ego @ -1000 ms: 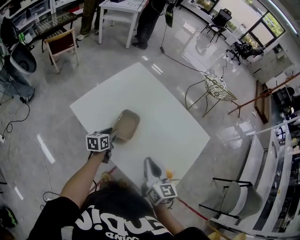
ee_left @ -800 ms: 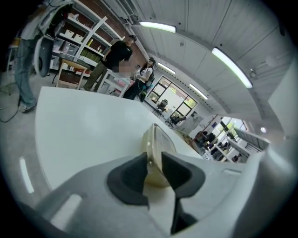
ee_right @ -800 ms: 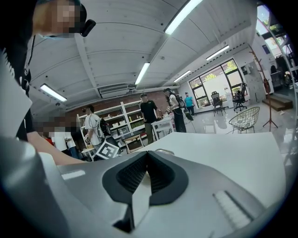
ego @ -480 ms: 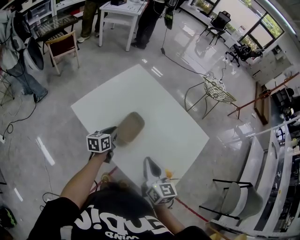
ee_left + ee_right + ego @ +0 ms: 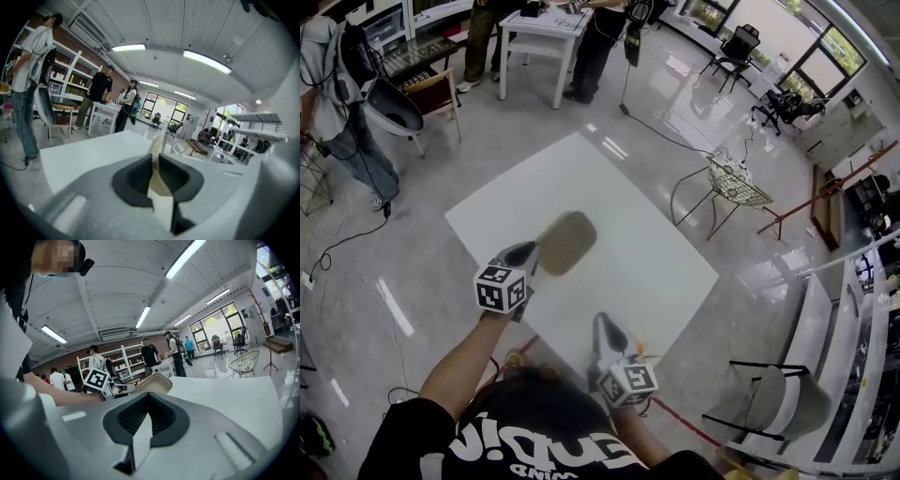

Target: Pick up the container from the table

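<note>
A tan, shallow container (image 5: 565, 243) hangs tilted above the white table (image 5: 619, 187), held by its near rim. My left gripper (image 5: 529, 254) has that rim between its jaws, which are still closing; in the left gripper view the thin tan edge (image 5: 161, 143) runs straight between the dark pads (image 5: 136, 176). The right gripper view shows the container (image 5: 153, 383) lifted off the tabletop beside the left gripper's marker cube (image 5: 97, 379). My right gripper (image 5: 603, 325) rests at the table's near edge, jaws together with nothing in them (image 5: 148, 416).
A wire chair (image 5: 733, 178) stands right of the table. Behind it are a white desk (image 5: 546, 23) with people around it, and a wooden chair (image 5: 428, 86). Another person (image 5: 342, 103) stands at the far left with shelves behind.
The left gripper's jaws have come together on the container's rim and risen, lifting the container off the table and tilting it. The right gripper has stayed put.
</note>
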Action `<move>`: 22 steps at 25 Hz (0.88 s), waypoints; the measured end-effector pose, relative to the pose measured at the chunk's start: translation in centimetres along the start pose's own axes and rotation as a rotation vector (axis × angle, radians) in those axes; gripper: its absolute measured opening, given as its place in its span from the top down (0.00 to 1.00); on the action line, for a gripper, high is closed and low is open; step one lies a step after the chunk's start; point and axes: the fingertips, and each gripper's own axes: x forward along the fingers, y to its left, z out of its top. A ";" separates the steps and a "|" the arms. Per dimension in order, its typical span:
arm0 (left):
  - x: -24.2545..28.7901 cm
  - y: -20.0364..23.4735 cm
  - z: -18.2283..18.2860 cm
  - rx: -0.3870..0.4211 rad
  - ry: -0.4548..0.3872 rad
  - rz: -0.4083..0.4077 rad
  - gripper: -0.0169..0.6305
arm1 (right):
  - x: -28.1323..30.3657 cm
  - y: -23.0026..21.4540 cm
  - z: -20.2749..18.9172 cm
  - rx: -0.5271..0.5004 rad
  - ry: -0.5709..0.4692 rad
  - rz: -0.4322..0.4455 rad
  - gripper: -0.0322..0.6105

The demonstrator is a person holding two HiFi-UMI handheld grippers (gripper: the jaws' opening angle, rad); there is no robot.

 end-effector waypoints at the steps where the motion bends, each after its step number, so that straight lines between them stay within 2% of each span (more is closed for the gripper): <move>1: -0.4 -0.3 0.6 0.011 -0.013 0.002 0.91 | -0.1 -0.2 0.1 -0.005 -0.010 0.000 0.95; 9: -6.2 -3.2 4.3 0.028 -0.137 0.006 0.91 | -1.0 -0.5 0.1 -0.020 -0.023 0.022 0.95; 11: -7.9 -3.9 4.6 0.009 -0.170 0.005 0.91 | -1.4 -0.5 0.2 -0.027 -0.023 0.027 0.95; 18: -13.1 -6.1 4.0 0.001 -0.240 0.023 0.91 | -2.6 0.1 0.7 -0.032 -0.017 0.055 0.95; 22: -14.7 -6.9 2.4 -0.014 -0.246 0.058 0.91 | -3.1 0.2 0.7 -0.032 -0.013 0.090 0.95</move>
